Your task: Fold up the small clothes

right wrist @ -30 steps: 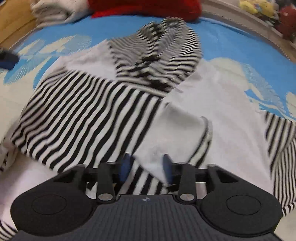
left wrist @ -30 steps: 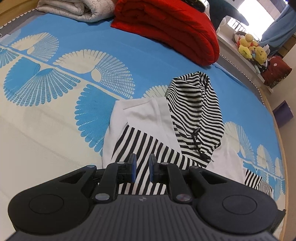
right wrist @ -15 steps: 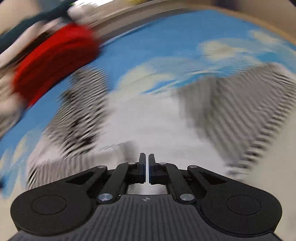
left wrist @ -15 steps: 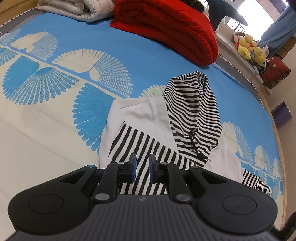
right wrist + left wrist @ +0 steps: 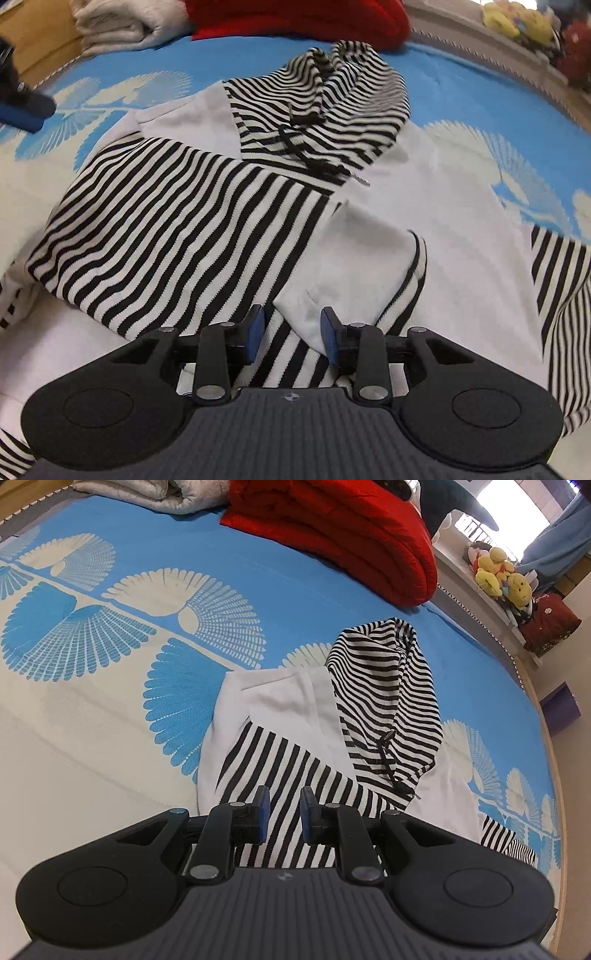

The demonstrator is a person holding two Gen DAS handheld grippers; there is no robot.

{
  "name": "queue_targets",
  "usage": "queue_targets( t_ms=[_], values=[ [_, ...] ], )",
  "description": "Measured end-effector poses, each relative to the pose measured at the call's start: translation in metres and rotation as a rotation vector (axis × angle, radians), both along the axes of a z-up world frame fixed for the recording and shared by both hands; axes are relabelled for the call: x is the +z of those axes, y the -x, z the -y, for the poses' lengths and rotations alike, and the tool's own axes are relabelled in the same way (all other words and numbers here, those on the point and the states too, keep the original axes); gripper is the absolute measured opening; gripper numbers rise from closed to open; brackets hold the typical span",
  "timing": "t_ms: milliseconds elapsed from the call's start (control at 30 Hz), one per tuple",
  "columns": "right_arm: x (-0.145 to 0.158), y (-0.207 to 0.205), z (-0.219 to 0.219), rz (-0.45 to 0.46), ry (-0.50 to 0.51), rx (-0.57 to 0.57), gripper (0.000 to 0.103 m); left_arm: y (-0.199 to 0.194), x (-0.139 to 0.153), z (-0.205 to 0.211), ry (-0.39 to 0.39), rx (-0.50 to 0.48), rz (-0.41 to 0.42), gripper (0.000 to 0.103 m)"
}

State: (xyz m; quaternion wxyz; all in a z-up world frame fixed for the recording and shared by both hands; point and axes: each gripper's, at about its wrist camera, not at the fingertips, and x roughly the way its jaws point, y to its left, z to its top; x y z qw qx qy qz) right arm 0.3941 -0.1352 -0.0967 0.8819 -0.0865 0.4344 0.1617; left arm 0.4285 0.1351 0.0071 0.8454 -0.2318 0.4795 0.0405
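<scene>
- A black-and-white striped hoodie point(image 5: 207, 221) is spread flat on the blue fan-patterned bed point(image 5: 110, 635), hood towards a folded red quilt point(image 5: 332, 535).
- Left tongs point(image 5: 283, 814) are held parted, empty, above its striped sleeve.
- Right tongs point(image 5: 291, 332) are held wide apart over a white sleeve.
- No legible writing is seen.

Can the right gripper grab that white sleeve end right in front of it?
Probably yes. The right gripper is open, and the white sleeve end lies on top of the striped hoodie, just ahead of it, with nothing covering it.
</scene>
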Motion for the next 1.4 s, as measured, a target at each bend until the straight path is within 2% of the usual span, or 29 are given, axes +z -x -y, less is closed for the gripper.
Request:
queue_targets(
  t_ms=[33,200,300,333,400,467,500,533,633,700,767,800,833,867,1000,1100,1167,1267,1333,1400],
  values=[
    [0.001,-0.001,0.003,0.001,-0.007,-0.022,0.003,0.0,0.0,0.0,0.003,0.0,0.0,0.017],
    [0.021,-0.002,0.043,0.014,-0.18,-0.251,0.002,0.001,0.003,-0.001,0.012,0.001,0.005,0.017],
    [0.039,0.014,0.078,0.124,-0.252,-0.498,0.002,0.002,0.003,-0.002,0.016,0.006,0.004,0.017],
    [0.046,0.024,0.096,0.163,-0.278,-0.635,0.002,0.002,0.003,-0.002,0.016,0.008,0.003,0.017],
    [0.047,0.037,0.124,0.137,-0.339,-0.828,0.002,0.003,0.003,-0.001,0.014,0.009,0.0,0.017],
    [0.039,0.044,0.146,0.037,-0.372,-0.97,0.007,0.003,0.002,0.001,0.011,0.003,-0.002,0.017],
    [0.032,0.045,0.154,-0.008,-0.405,-0.993,0.011,0.003,0.002,0.003,0.008,-0.003,-0.003,0.017],
    [0.026,0.045,0.159,-0.032,-0.445,-1.006,0.018,0.002,0.001,0.004,0.004,-0.01,-0.005,0.018],
    [0.017,0.043,0.162,-0.059,-0.517,-0.995,0.037,0.001,-0.003,0.009,-0.003,-0.028,-0.015,0.021],
    [0.013,0.034,0.16,-0.091,-0.557,-0.944,0.04,0.001,-0.008,0.013,0.001,-0.046,-0.026,0.021],
    [0.007,0.028,0.161,-0.128,-0.55,-0.941,0.04,0.001,-0.016,0.015,0.009,-0.064,-0.043,0.021],
    [0.005,0.025,0.161,-0.151,-0.54,-0.948,0.038,0.001,-0.022,0.015,0.011,-0.072,-0.056,0.021],
    [0.001,0.023,0.163,-0.176,-0.526,-0.956,0.018,0.002,-0.028,0.015,0.014,-0.08,-0.072,0.021],
    [-0.002,0.022,0.161,-0.19,-0.522,-0.96,0.005,0.003,-0.035,0.014,0.016,-0.086,-0.09,0.021],
    [0.005,0.022,0.168,-0.166,-0.533,-0.971,0.003,0.006,-0.075,0.013,0.04,-0.102,-0.215,0.021],
    [0.011,0.021,0.174,-0.166,-0.533,-0.964,0.003,0.011,-0.1,0.015,0.018,-0.123,-0.307,0.021],
    [0.015,0.022,0.179,-0.154,-0.496,-0.993,0.004,0.011,-0.097,0.018,-0.005,-0.122,-0.304,0.021],
    [0.03,0.023,0.185,-0.079,-0.45,-0.997,0.009,0.01,-0.069,0.026,-0.012,-0.112,-0.215,0.021],
    [0.039,0.021,0.19,-0.029,-0.453,-0.972,0.031,0.009,-0.051,0.034,-0.003,-0.131,-0.154,0.026],
    [0.049,0.021,0.198,0.023,-0.448,-0.953,0.036,0.009,-0.038,0.046,-0.019,-0.159,-0.112,0.029]
  ],
)
